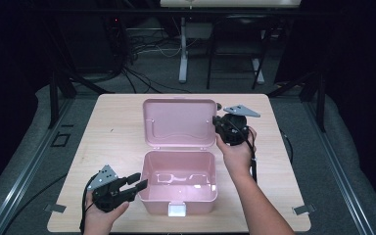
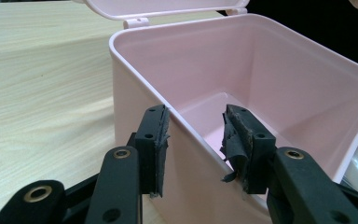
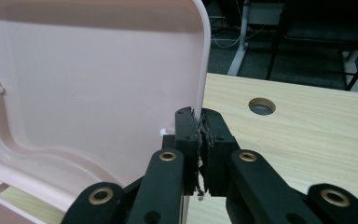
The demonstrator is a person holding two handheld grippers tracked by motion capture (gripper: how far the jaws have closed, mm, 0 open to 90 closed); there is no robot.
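Note:
A pink plastic box (image 1: pixel 178 182) stands near the table's front edge with its lid (image 1: pixel 179 122) swung up and back. Its inside (image 2: pixel 242 88) looks bare. My left gripper (image 1: pixel 138 183) is open at the box's front left corner, its jaws straddling the left wall (image 2: pixel 193 154), one pad (image 2: pixel 157 140) outside and one pad (image 2: pixel 240 144) inside. My right gripper (image 1: pixel 219 128) is shut on the lid's right edge (image 3: pixel 204 70), and the lid's ribbed inner face (image 3: pixel 88 88) lies to the left of its jaws.
The light wooden table (image 1: pixel 117 137) has a round cable hole (image 3: pixel 262 106) beyond the lid. A white latch (image 1: pixel 177 210) sits on the box front. Chair and desk legs (image 1: pixel 183 54) stand on the grey floor behind the table.

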